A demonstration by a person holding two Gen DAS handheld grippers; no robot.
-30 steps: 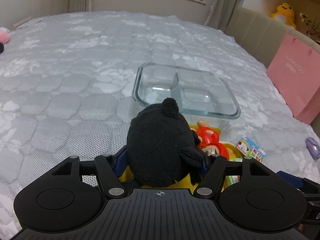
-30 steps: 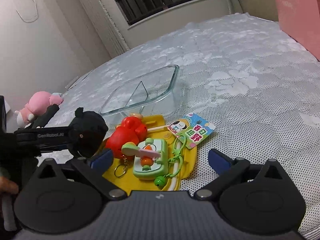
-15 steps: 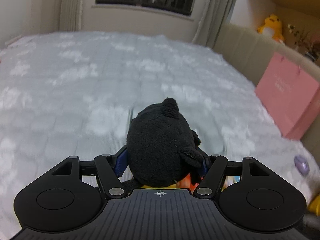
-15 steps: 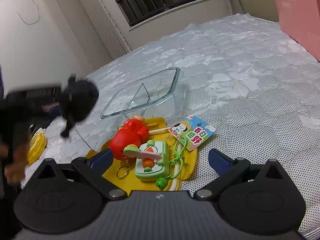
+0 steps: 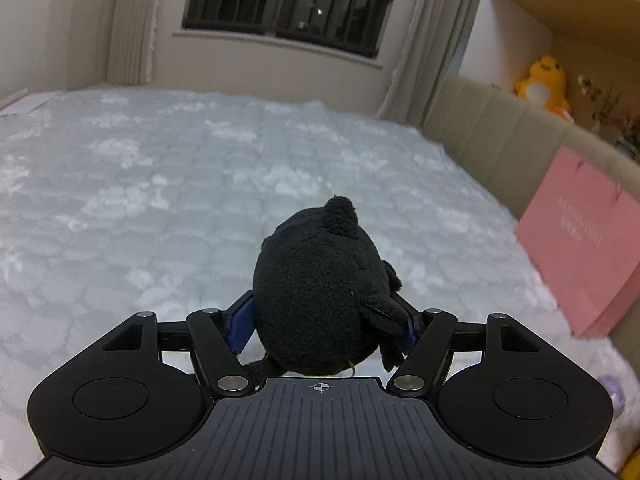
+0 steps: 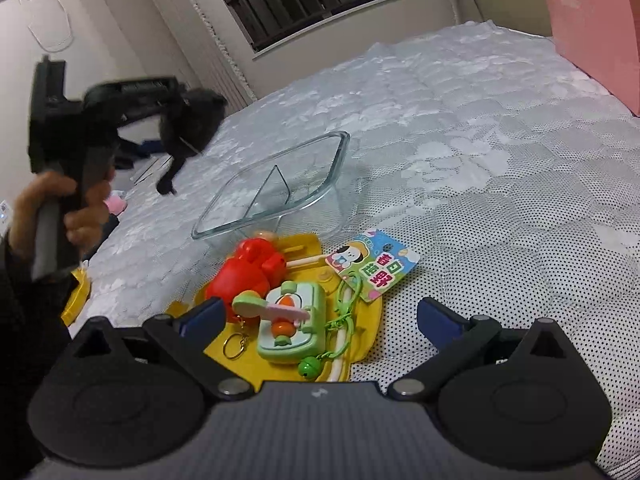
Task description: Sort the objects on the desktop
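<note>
Left gripper motion-blurred, pink bag cut off by edge

L wrist cam is riding high, looking down across the bedspread toward the window at 12. R wrist cam is sitting low and close over it. Both are sharing window, bedspread.

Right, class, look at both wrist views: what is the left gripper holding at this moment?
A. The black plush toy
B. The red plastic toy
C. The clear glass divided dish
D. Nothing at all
A: the left gripper has its blue pads pressed against both sides of the black plush toy, lifted clear of the grey quilted bed cover.
</note>
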